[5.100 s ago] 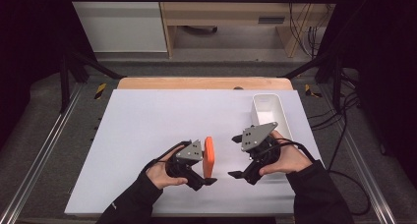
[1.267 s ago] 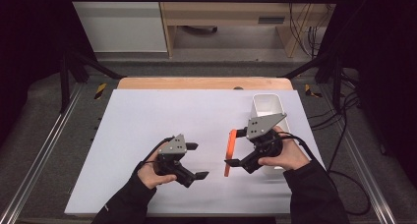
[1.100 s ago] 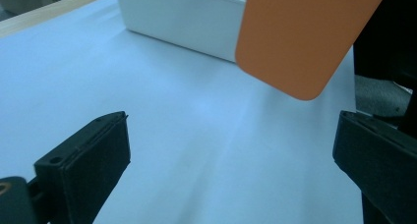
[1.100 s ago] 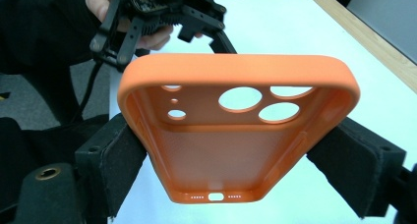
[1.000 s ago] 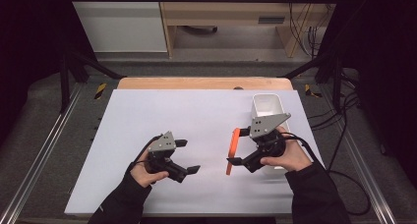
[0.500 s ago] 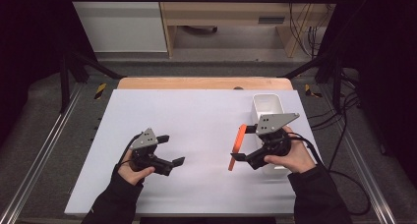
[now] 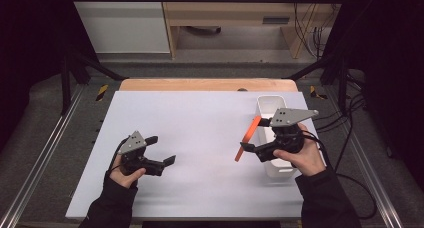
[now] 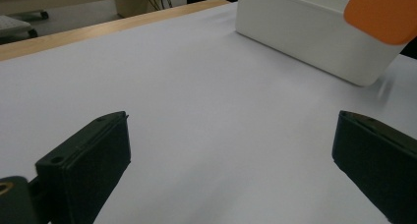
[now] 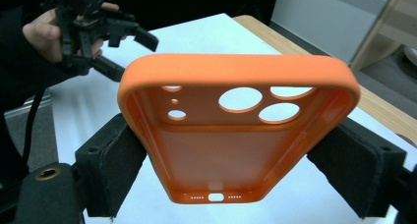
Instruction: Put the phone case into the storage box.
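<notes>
Beside the white bin (image 7: 272, 105), the orange phone case (image 7: 247, 138) has risen since earlier.

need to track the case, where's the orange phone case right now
In the high view the orange phone case is at the right, clamped in the right claw and lifted just left of the white bin.

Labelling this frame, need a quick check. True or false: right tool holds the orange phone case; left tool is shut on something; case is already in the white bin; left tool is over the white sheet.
1. The right tool grips the orange phone case: true.
2. The left tool is shut on something: false, its jaws stand open with nothing between them.
3. The case lies inside the white bin: false, it is held up beside the bin.
4. The left tool is over the white sheet: true.
</notes>
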`<action>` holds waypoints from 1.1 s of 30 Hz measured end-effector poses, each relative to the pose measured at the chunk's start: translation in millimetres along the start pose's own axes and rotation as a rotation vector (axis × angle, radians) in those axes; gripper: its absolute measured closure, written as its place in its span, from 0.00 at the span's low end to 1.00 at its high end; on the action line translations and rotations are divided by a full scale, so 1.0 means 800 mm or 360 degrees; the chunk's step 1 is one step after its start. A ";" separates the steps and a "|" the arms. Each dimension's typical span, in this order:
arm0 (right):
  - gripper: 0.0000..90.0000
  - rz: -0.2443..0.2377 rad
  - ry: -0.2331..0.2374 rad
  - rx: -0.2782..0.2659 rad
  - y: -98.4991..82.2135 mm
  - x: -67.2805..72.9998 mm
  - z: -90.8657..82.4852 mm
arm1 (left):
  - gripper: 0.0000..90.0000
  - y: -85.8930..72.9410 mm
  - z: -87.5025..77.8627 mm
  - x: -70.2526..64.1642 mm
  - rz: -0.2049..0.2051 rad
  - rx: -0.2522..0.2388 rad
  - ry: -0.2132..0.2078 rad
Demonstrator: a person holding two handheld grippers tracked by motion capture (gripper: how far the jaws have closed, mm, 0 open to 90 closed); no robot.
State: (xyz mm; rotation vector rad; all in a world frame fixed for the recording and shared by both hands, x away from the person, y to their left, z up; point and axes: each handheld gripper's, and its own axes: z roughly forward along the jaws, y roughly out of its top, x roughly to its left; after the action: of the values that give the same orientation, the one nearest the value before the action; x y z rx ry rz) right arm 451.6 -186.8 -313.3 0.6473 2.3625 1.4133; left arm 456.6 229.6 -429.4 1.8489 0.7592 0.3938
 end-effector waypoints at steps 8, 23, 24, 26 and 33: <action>0.18 0.0061 -0.0095 -0.0032 0.005 -0.007 -0.007 | 0.00 -0.011 -0.013 0.013 -0.0011 -0.0025 0.0083; 0.18 0.0184 -0.0305 -0.0059 0.022 -0.023 -0.012 | 0.00 -0.022 -0.025 0.025 -0.0037 -0.0079 0.0154; 0.18 0.0197 -0.0322 -0.0060 0.023 -0.025 -0.013 | 0.00 -0.023 -0.027 0.026 -0.0039 -0.0079 0.0155; 0.18 0.0211 -0.0348 -0.0063 0.025 -0.030 -0.014 | 0.00 -0.024 -0.028 0.028 -0.0046 -0.0075 0.0160; 0.18 0.0275 -0.0461 -0.0069 0.029 -0.045 -0.018 | 0.00 -0.029 -0.035 0.034 -0.0061 -0.0082 0.0175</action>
State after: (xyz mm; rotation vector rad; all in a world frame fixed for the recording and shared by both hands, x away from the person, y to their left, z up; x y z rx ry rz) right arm 480.3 -206.9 -285.2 0.9921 2.0873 1.3309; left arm 453.3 273.0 -441.5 1.7731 0.8504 0.4891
